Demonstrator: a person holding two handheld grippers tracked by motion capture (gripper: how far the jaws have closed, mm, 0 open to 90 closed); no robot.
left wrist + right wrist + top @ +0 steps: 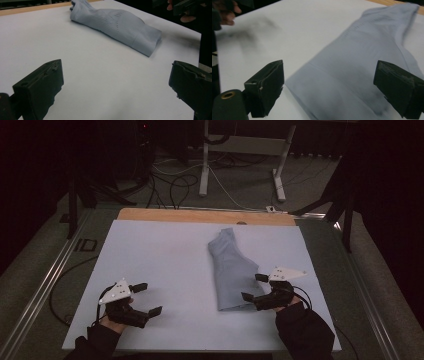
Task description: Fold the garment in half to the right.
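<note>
A light blue-grey folded garment (232, 270) lies lengthwise on the white sheet (160, 255), right of the middle. In the left gripper view the garment (120, 27) lies ahead, well beyond the jaws. My right gripper (253, 287) stands open at the garment's near right edge, and its jaws straddle the cloth without pressing on it. From the right gripper view (332, 85) the garment (352, 70) spreads out under and between the wide jaws. My left gripper (149, 298) is open over bare sheet at the near left, apart from the cloth; nothing lies between its jaws (116, 85).
A wooden table edge (200, 215) shows beyond the white sheet. White desk legs (204, 165) and loose cables (175, 185) are on the floor behind the table. A metal rail (45, 280) runs along the left side. The other hand (186, 12) shows at the top right of the left gripper view.
</note>
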